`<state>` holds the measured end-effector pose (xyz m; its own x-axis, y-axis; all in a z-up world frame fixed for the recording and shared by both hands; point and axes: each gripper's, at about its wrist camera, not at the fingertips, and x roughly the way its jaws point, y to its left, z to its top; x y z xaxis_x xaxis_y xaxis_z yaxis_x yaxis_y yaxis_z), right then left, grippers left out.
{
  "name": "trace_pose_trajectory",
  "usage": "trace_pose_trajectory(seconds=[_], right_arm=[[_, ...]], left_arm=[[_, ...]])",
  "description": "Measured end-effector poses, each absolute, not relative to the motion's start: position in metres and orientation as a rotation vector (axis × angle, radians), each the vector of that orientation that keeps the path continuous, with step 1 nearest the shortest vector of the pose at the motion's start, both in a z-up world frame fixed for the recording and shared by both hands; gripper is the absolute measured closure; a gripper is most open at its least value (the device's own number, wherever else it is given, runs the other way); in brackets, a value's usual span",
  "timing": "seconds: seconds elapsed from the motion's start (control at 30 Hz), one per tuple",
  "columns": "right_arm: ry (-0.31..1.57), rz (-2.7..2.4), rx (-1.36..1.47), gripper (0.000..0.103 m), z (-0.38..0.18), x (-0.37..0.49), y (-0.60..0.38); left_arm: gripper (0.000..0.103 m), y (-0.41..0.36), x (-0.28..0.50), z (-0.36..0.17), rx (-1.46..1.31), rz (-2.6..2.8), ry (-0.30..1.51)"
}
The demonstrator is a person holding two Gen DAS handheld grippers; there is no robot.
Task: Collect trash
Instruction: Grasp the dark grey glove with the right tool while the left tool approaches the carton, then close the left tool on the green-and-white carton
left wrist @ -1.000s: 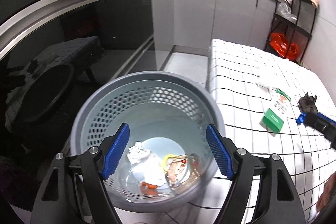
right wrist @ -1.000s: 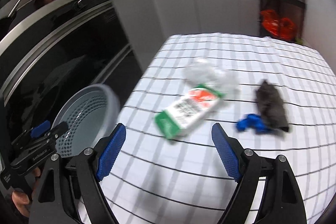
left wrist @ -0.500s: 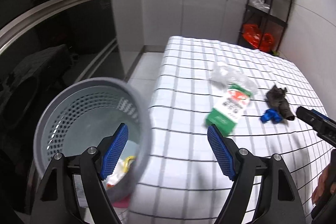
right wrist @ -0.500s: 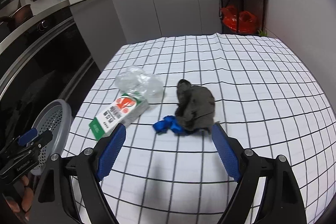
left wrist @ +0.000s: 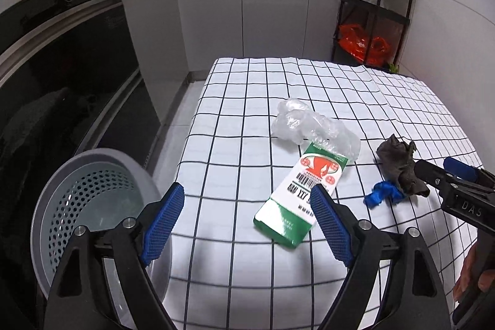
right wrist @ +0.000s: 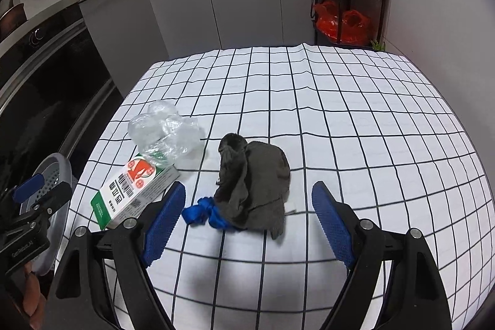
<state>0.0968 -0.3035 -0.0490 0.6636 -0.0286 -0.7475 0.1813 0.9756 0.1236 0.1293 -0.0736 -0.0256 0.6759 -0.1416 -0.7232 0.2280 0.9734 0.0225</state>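
On the checked tablecloth lie a green-and-white carton (left wrist: 298,195) (right wrist: 133,190), a crumpled clear plastic bag (left wrist: 312,126) (right wrist: 165,130), a dark grey rag (left wrist: 400,167) (right wrist: 253,184) and a blue scrap (left wrist: 382,195) (right wrist: 201,214) tucked under the rag's edge. My left gripper (left wrist: 247,220) hovers over the table's left edge, its jaws opening, nothing between them; the carton lies just ahead of its right finger. My right gripper (right wrist: 247,220) stands open above the rag and blue scrap, touching neither. The grey perforated basket (left wrist: 89,206) (right wrist: 51,175) sits at the left, below table height.
A dark oven front (left wrist: 62,67) runs along the left, grey cabinets (left wrist: 263,5) stand behind the table. A black shelf rack (left wrist: 374,5) with red bags (right wrist: 340,22) stands at the back right. The table's far half (right wrist: 340,98) shows only the checked cloth.
My left gripper swung right from above the basket to the table edge and widened a little. My right gripper moved right from over the carton to over the rag.
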Motion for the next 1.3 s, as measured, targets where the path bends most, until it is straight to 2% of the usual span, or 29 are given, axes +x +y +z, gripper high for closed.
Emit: trace_pose_trajectory(seconds=[0.47, 0.53, 0.6, 0.7, 0.8, 0.9, 1.3], right_arm=[[0.887, -0.188, 0.112, 0.024, -0.078, 0.138, -0.301], [0.890, -0.189, 0.114, 0.033, -0.079, 0.140, -0.300], [0.896, -0.189, 0.105, 0.052, -0.080, 0.141, -0.299], [0.895, -0.181, 0.096, 0.069, -0.079, 0.143, -0.295], [0.884, -0.177, 0.083, 0.080, -0.076, 0.141, -0.293], [0.855, -0.164, 0.106, 0.087, -0.068, 0.135, -0.296], [0.760, -0.119, 0.233, 0.089, -0.033, 0.113, -0.308]], left_arm=[[0.020, -0.081, 0.154, -0.053, 0.139, -0.248, 0.855], [0.020, -0.082, 0.156, -0.056, 0.133, -0.257, 0.867], [0.020, -0.084, 0.157, -0.059, 0.128, -0.265, 0.876], [0.020, -0.087, 0.156, -0.060, 0.123, -0.281, 0.882], [0.020, -0.090, 0.155, -0.060, 0.125, -0.293, 0.880], [0.020, -0.092, 0.153, -0.060, 0.122, -0.304, 0.880], [0.018, -0.105, 0.157, -0.070, 0.124, -0.349, 0.910]])
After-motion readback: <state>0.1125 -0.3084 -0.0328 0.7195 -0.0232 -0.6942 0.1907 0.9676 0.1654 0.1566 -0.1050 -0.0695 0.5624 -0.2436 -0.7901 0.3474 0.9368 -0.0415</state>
